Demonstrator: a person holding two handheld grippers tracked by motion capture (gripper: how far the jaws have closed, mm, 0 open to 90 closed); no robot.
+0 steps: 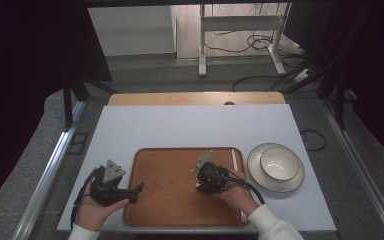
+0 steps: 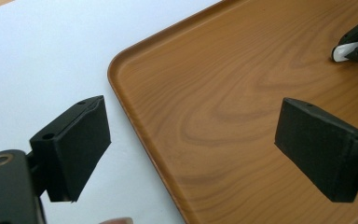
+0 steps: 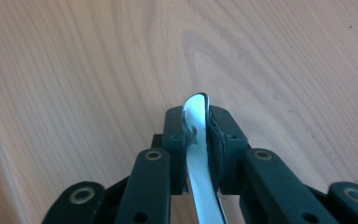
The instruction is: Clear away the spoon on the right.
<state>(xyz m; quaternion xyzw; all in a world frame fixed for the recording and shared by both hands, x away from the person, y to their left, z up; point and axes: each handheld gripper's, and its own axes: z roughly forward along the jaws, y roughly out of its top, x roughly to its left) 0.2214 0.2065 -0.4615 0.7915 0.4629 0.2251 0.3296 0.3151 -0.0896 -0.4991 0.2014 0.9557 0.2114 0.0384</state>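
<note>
Item 1: rectangular brown wooden tray [image 1: 170, 200] with rounded corners and a raised rim, lying on the white tabletop [image 1: 190, 125] at the near edge, in front of the person. In the left gripper view its rounded corner [image 2: 121, 70] and wood grain are plain to see.

Item 2: white ceramic spoon [image 3: 198, 140], glossy, with a curved end. It is between the pads of the right gripper [image 3: 199, 126], standing on edge, its tip poking just past the fingertips, over the bare wood of the tray. In the left gripper view its white end [image 2: 342, 52] shows at the tip of the far black jaws, low above the tray.

Item 3: right gripper [image 1: 200, 167], black, two-jawed, held in the person's right hand [image 1: 237, 192] over the right half of the tray. The jaws stand nearly together with the spoon between them, the pads against its sides.

Item 4: left gripper [image 1: 137, 189], black, with a grey three-cornered plate on top, held in the left hand [image 1: 97, 210] at the tray's left rim. Its jaws stand wide apart with nothing between them; one pad hangs over the tabletop, the other over the tray.

Item 5: round white bowl [image 1: 279, 163] with a dark rim, set on a round white plate [image 1: 260, 177], just right of the tray.

Item 6: slim white stick-like piece [image 1: 234, 160] lying along the tray's right rim; its kind cannot be told.
</note>
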